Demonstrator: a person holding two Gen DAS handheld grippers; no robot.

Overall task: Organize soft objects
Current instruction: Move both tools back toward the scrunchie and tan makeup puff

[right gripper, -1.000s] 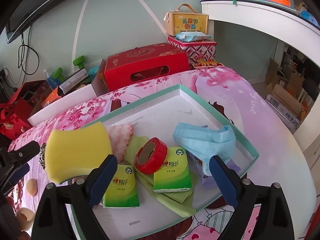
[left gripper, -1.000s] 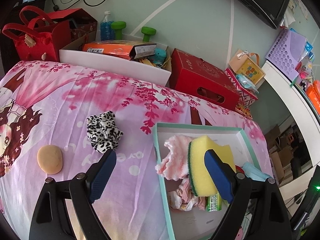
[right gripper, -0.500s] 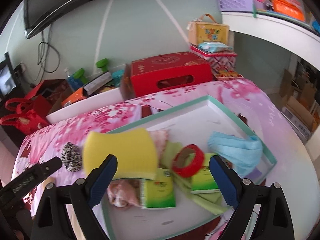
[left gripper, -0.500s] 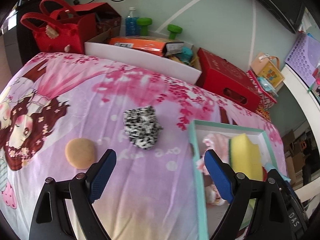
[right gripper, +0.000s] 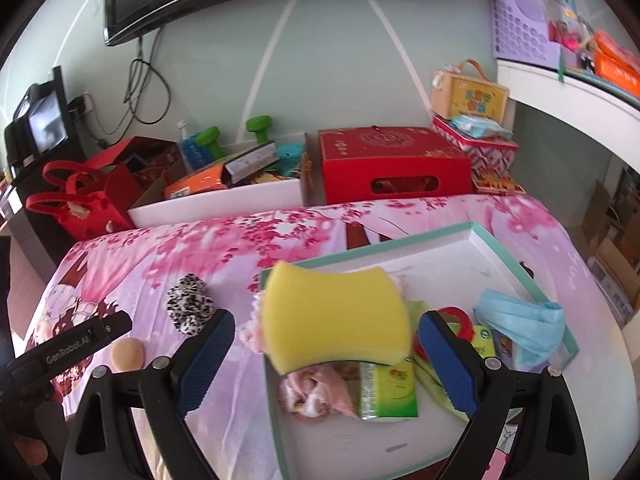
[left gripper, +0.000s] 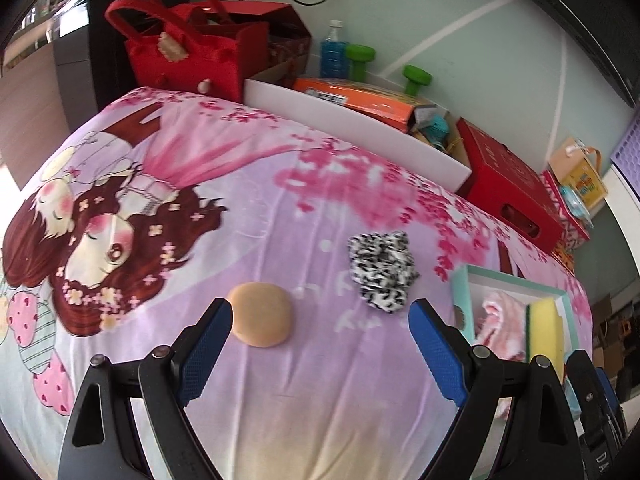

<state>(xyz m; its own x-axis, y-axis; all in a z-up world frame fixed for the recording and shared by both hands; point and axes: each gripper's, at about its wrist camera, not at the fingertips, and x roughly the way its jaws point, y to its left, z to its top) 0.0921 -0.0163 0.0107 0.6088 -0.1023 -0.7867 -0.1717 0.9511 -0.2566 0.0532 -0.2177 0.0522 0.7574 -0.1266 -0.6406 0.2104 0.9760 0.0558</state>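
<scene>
Moved: my left tool (left gripper: 320, 336) has swung away from the tray (left gripper: 460, 284) and now looks at the pink cloth on the table (left gripper: 320, 400).
Left tool: its blue fingers (left gripper: 204, 348) are wide apart and hold nothing.
Round tan puff (left gripper: 262, 314): it lies on the cloth, close to my left finger.
Spotty scrunchie (left gripper: 382, 270): it lies on the cloth, between the puff and the tray.
Right tool (right gripper: 326, 358): I see it spread wide over the tray's left end, holding nothing.
Yellow sponge (right gripper: 336, 316): it sits in the tray on a pink rag (right gripper: 320, 394).
Blue mask (right gripper: 520, 326): it rests at the tray's right side.
</scene>
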